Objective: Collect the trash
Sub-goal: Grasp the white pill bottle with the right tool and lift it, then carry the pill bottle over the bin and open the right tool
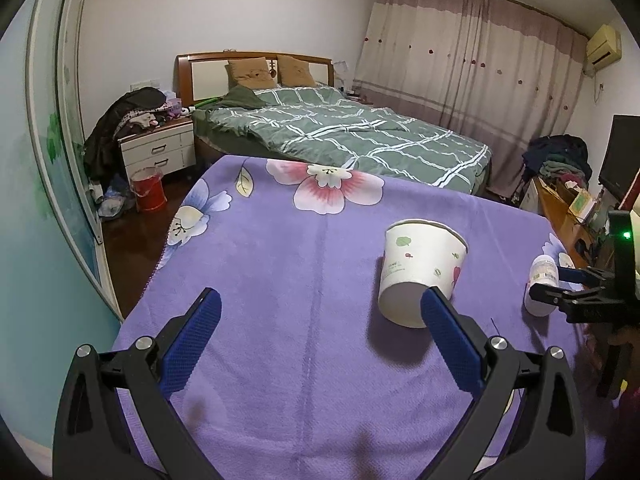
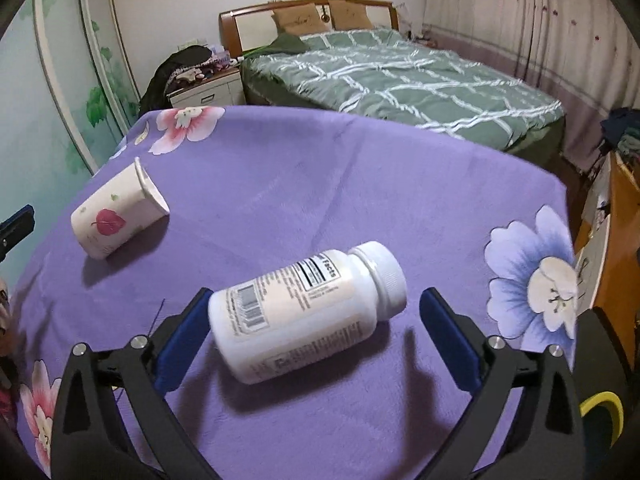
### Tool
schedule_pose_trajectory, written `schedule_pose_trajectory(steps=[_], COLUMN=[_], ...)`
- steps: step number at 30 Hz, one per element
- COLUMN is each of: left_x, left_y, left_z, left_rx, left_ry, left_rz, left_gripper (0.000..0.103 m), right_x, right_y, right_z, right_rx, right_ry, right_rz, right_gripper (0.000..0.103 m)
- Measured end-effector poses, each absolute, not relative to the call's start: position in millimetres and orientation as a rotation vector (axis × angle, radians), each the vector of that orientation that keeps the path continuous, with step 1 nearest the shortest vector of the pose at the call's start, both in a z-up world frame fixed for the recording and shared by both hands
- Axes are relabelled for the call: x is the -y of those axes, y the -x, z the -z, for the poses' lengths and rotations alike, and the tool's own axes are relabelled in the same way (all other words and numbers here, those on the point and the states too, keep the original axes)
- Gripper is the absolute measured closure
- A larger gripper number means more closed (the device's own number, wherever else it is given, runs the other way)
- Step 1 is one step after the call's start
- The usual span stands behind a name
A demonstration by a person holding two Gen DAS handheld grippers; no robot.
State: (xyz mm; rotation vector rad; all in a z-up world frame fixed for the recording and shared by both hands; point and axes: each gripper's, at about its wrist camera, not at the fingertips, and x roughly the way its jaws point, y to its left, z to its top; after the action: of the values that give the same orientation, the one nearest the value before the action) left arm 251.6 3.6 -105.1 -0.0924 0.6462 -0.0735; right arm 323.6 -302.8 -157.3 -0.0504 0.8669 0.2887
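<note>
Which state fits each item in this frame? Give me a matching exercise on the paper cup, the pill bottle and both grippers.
Things:
1. paper cup
2. white pill bottle
3. left gripper
4. right gripper

States:
A. open, nothing between its fingers
B. on its side, beside the left gripper's right finger
C. open, astride a lying container
D. on its side, cap on, label up

Pairs: 1-B, 2-D, 3-A, 4-C

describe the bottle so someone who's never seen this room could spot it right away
On the purple flowered cloth, find the white plastic bottle lying on its side between the open right gripper fingers. Unlike the tipped paper cup, it has a screw cap and printed label.
</note>
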Motion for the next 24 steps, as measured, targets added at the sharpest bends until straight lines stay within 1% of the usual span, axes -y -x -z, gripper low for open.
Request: schedule_pose_trajectory(steps=[5,6,13,24], left_x=[0.2,0.6,3.1,6.0], left_y=[-251.8,-251.7,-250.9,-251.8], left_z=[107.1,107.2,108.3,108.4], left_rx=[-0.655,-0.655,-0.659,-0.658], left_ry=[0.083,0.082,0.078,0.074], left_rz=[0.082,0.083,0.088,0.101], left_gripper=[0.005,0.005,0.005,0.005], right_x=[299.6,299.1,294.6,308.5], right_y=[-329.7,-329.9,-317.9,-246.6], right_z=[163.8,164.0,156.7,124.0], right_rx=[-0.894,-0.895,-0.850,-0.732], right_ry=[0.039,0.036,0.006,-0.034], right_rz=[-0.339,-0.342,-0.344,-0.297], right_gripper=[0.007,0.016,0.016,0.016])
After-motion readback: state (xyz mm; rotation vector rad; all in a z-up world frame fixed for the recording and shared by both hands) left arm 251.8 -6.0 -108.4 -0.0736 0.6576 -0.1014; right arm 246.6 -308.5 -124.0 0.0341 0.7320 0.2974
